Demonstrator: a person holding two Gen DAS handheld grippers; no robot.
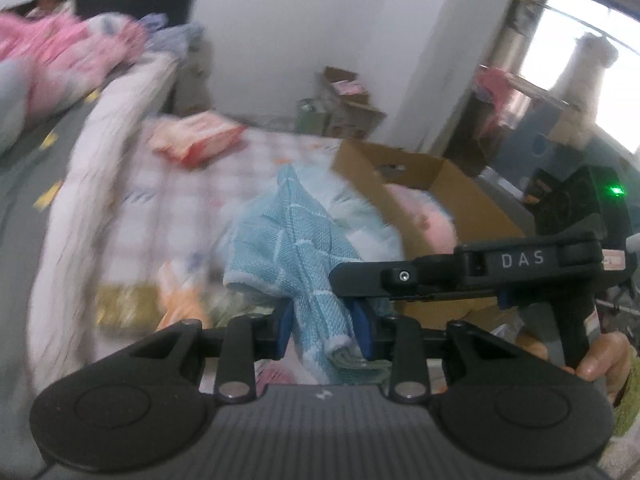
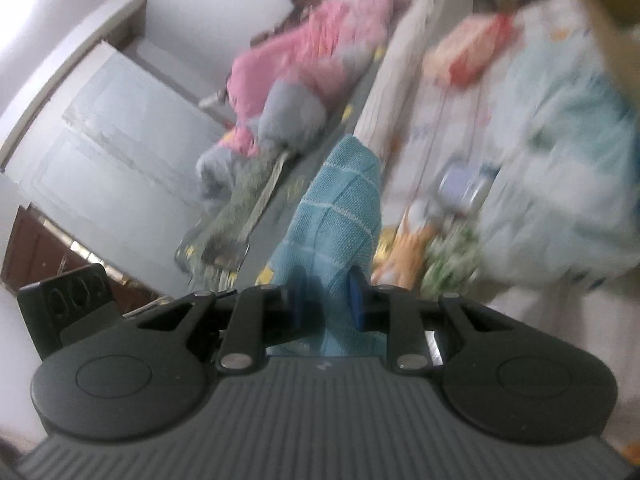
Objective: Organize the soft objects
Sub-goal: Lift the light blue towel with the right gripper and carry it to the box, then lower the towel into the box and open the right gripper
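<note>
A light blue woven cloth with thin white grid lines (image 1: 296, 248) is hanging bunched and creased above the checked bedding (image 1: 192, 184), its pale hemmed edge curling. The left gripper (image 1: 326, 330) is pinching one end between its blue pads. The right gripper (image 2: 328, 300) is clamping the cloth's other end. A brown cardboard box (image 1: 404, 184) is sitting behind.
</note>
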